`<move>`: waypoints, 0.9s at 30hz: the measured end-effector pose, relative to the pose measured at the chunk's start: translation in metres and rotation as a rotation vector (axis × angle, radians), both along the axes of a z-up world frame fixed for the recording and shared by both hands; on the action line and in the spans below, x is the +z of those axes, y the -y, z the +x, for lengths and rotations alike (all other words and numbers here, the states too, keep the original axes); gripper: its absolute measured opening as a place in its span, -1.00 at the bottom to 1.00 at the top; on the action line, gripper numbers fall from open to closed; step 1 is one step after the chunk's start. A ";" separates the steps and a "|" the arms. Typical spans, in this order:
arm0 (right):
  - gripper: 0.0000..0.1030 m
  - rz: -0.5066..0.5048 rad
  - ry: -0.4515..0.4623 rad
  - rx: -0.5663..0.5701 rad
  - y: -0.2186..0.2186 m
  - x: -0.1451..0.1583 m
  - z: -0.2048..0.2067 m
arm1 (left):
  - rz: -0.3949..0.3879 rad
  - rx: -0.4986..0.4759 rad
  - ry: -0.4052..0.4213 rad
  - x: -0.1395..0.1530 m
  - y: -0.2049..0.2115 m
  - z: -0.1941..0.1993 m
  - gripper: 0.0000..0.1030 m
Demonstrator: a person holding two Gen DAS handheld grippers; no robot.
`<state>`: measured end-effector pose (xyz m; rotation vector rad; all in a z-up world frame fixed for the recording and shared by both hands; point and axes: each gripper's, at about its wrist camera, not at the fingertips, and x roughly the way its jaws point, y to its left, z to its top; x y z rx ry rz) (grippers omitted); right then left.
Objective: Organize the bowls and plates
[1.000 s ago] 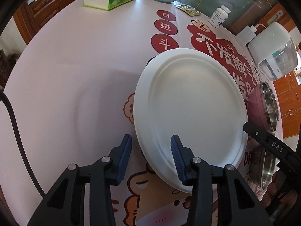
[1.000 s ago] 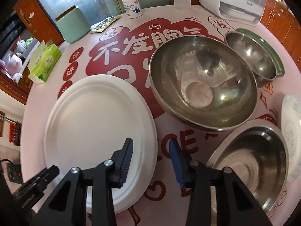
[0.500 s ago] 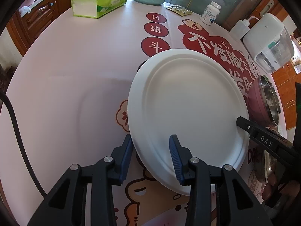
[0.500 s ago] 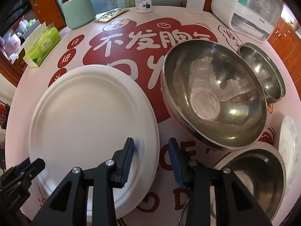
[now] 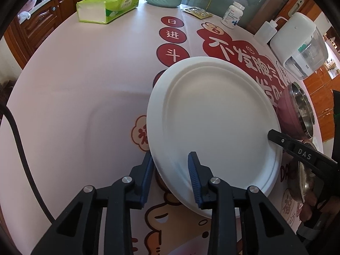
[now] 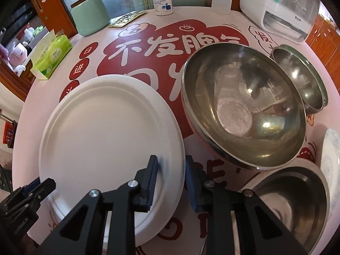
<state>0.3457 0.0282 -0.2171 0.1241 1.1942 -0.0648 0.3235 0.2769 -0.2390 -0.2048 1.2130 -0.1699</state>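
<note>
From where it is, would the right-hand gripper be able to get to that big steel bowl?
Probably yes, but not straight away: the right gripper straddles the white plate rim. The big steel bowl sits just beside it, with nothing between.

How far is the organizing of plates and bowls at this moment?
Nothing looks stacked yet. In hand: the left hand-held gripper and right hand-held gripper have just been closing on opposite edges of the white plate. Left: the big steel bowl, the smaller bowls and the patterned plate lie apart.
</note>
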 end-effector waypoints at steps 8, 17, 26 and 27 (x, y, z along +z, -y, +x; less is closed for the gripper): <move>-0.58 0.069 0.039 0.042 -0.009 0.010 -0.007 | 0.021 0.035 0.018 0.008 -0.018 -0.007 -0.46; -0.59 0.130 0.091 0.096 -0.023 0.029 -0.024 | 0.053 0.094 0.065 0.033 -0.037 -0.026 -0.46; -0.59 0.144 0.182 0.121 -0.018 0.065 -0.061 | 0.088 0.102 0.134 0.075 -0.029 -0.066 -0.46; -0.59 0.146 0.194 0.122 -0.016 0.070 -0.067 | 0.090 0.103 0.141 0.079 -0.028 -0.072 -0.46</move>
